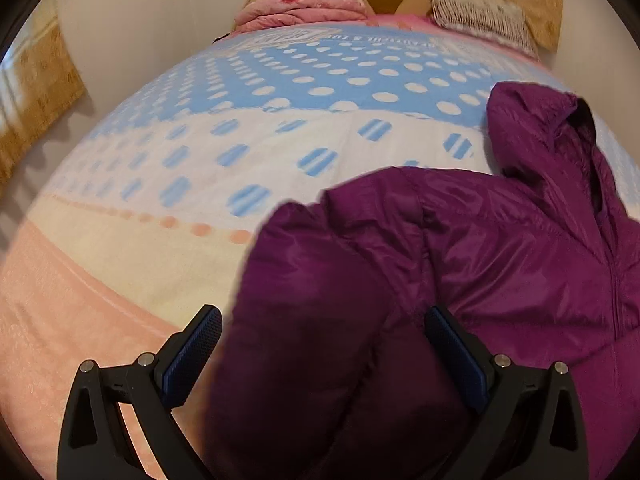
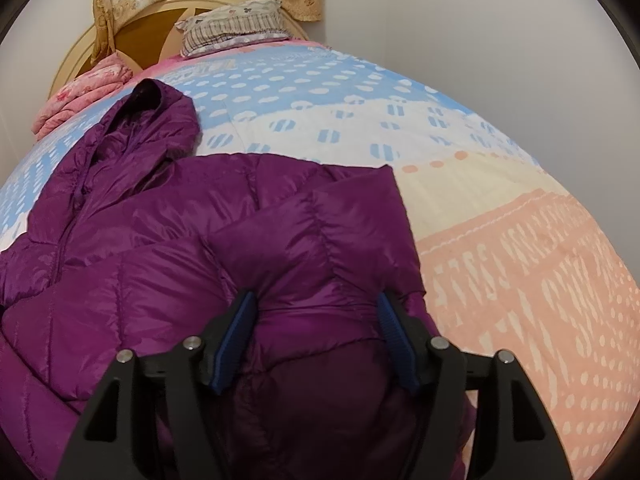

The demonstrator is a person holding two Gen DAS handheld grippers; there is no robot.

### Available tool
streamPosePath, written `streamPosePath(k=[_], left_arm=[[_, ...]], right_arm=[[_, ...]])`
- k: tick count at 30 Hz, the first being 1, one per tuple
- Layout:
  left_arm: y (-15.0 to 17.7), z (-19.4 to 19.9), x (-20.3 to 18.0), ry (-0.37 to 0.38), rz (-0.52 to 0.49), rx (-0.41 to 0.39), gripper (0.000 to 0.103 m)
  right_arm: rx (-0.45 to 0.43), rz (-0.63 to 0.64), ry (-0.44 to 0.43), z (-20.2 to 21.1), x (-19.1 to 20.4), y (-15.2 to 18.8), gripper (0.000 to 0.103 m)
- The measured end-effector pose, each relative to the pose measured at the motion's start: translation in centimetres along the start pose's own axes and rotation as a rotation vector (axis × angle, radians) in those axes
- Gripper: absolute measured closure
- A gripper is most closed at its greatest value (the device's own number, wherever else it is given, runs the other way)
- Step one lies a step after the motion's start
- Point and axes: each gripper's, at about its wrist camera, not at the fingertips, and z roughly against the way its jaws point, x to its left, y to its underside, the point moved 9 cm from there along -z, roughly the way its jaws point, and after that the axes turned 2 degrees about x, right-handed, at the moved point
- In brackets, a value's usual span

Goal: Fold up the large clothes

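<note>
Purple quilted fabric fills the near foreground of both wrist views: a hooded puffer jacket (image 2: 168,232) lying spread on a bed. From the right wrist view, the jacket covers the near left part of the bed, its zipper running up toward the hood (image 2: 160,120), which points at the headboard end. A sleeve (image 2: 340,220) is folded back across the body of the jacket, and its cuff edge lies near the garment's right side.

Underneath is a large bedspread (image 2: 500,240), blue with white dots at the far end, white with blue dots in the middle, cream and peach toward the near side. It lies bare to the right of the jacket in the right wrist view and to the left of it in the left wrist view, giving broad open room on both sides. At the head of the bed sit a folded pink quilt (image 2: 84,92) and a patterned pillow (image 2: 236,28) against a rounded headboard (image 2: 132,28). Walls stand close along both sides of the bed.

The right gripper (image 2: 316,320) has its blue pads spread wide on either side of a puffed fold of the sleeve; whether the pads press on the fabric cannot be told. The left gripper (image 1: 324,344) is also spread wide, with blurred jacket fabric between the pads, the right pad lying against it and the left pad apart.
</note>
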Motion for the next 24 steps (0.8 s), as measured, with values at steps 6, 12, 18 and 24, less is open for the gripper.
streamPosePath(k=[6, 12, 18, 24], left_arm=[[-5.5, 5.4, -1.5, 0.11, -0.095, -0.162, 0.001], [-11.5, 2.2, -5.3, 0.198, -0.093, -0.095, 0.001], [-16.6, -1.1, -9.2, 0.217, -0.106, -0.086, 0.001], [-19.3, -5.3, -12.3, 0.221, -0.098, -0.059, 0.001]], right_arm=[[-0.002, 0.087, -0.123, 2.7, 1.1, -3.7, 0.019], [-0.065, 0.162, -0.188, 1.1, 4.3, -11.4, 0.013], [-0.103, 0.182, -0.211, -3.4, 6.9, -17.4, 0.013], [-0.083, 0.22, -0.223, -7.7, 9.5, -19.9, 0.013]])
